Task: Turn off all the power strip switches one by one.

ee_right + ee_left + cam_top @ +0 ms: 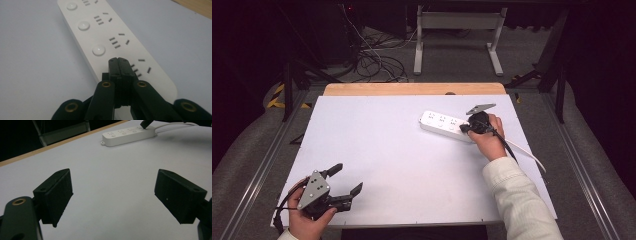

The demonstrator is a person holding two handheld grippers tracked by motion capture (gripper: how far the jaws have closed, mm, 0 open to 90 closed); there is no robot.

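Note:
A white power strip point(443, 125) with several sockets and round buttons lies at the table's far right, its white cord point(529, 152) trailing right. My right gripper point(463, 128) is shut with nothing between its jaws. Its closed tip point(119, 61) rests over the strip's near end point(155, 82), next to a round button point(99, 50); whether it touches I cannot tell. My left gripper point(348, 179) sits open at the table's front left corner, well away from the strip. Its two black pads point(60, 195) stand wide apart over bare table, with the power strip point(127, 135) far ahead.
The white table top point(392, 165) has a wooden strip point(412, 89) along its far edge. Beyond it are a metal stand point(457, 30) and tangled cables point(377, 60) on the floor. A sleeve point(522, 200) reaches in from the bottom right.

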